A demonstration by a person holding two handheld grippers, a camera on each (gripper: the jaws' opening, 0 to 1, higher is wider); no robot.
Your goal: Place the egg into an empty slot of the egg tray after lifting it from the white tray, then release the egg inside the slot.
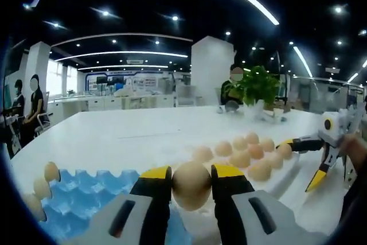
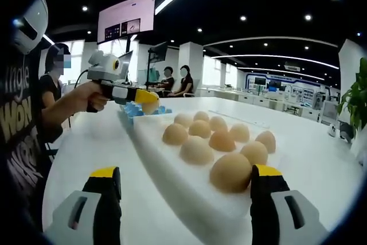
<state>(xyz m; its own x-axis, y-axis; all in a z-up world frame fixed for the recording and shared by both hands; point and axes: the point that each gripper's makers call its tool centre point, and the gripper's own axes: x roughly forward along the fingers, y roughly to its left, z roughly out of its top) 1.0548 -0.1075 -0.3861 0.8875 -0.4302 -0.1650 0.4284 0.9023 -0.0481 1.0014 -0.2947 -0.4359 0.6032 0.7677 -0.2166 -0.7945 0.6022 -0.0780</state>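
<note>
Clamped between the yellow-tipped jaws of the left gripper (image 1: 191, 186), an egg (image 1: 191, 185) hangs over the blue egg tray (image 1: 86, 193), beside the white tray (image 1: 287, 179) of eggs. Across the white table (image 2: 309, 159), the right gripper (image 2: 186, 190) stands with jaws wide apart, straddling the white tray's near end.

Nine eggs (image 2: 196, 150) lie on one white tray (image 2: 172, 182) at the centre of the right gripper view. One more egg (image 1: 191, 185) sits at bottom centre of the left gripper view. Three eggs (image 1: 51, 171) stand in one blue egg tray (image 1: 86, 193) at lower left there. Two hand-held grippers (image 1: 192, 190) (image 2: 182, 190) show.
</note>
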